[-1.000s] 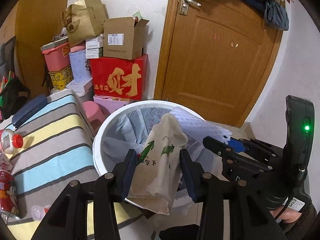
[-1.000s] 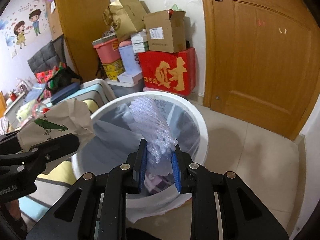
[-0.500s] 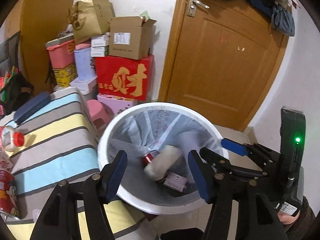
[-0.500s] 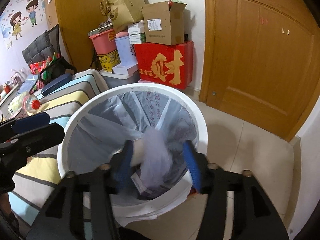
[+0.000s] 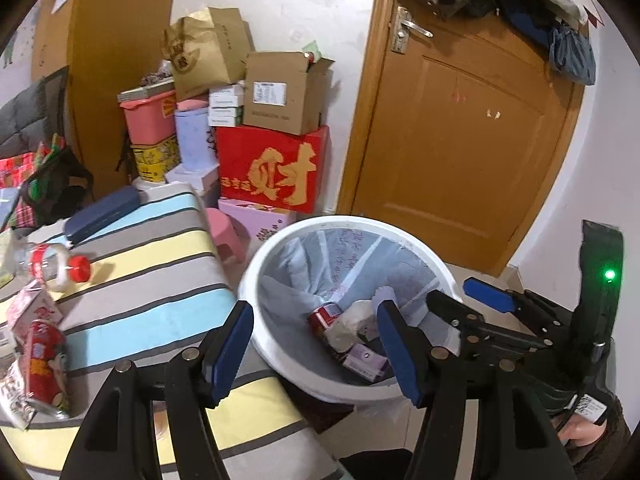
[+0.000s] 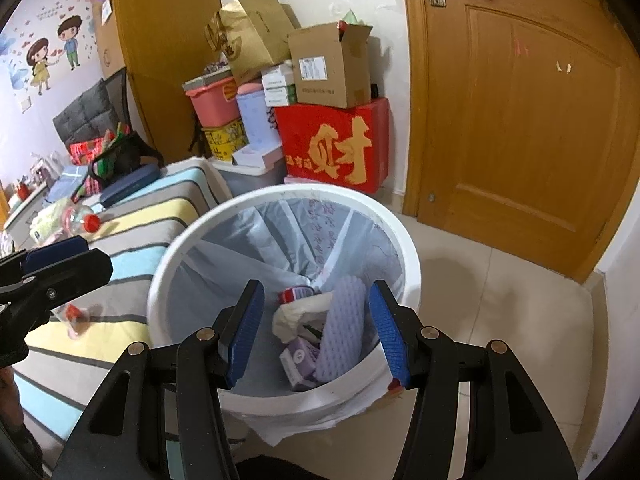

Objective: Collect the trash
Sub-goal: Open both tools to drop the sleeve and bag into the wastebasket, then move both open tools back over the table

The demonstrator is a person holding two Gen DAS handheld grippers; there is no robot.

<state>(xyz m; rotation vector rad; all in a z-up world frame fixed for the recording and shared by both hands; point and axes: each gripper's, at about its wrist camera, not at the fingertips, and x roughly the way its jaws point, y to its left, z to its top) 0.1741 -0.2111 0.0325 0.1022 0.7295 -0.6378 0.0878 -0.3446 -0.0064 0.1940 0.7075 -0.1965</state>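
A white trash bin (image 5: 256,276) (image 6: 408,256) with a pale liner stands on the floor beside the striped bed. Inside lie a crumpled paper bag (image 5: 344,322) (image 6: 300,310), a white foam sheet (image 6: 344,328), a red can (image 5: 324,316) and a purple carton (image 5: 366,360) (image 6: 298,356). My left gripper (image 5: 316,346) is open and empty above the bin's near rim. My right gripper (image 6: 316,332) is open and empty over the bin; it also shows in the left wrist view (image 5: 460,300).
On the striped bed (image 5: 140,272) lie a plastic bottle with a red cap (image 5: 52,266), a red can (image 5: 42,364), cartons and a dark case (image 5: 102,212). Stacked boxes (image 5: 272,172) and a pink stool (image 5: 226,232) stand behind the bin. A wooden door (image 5: 460,140) is at the right.
Both grippers opened. The paper bag dropped from the left one and the foam sheet from the right one into the bin. Both grippers have drawn back slightly.
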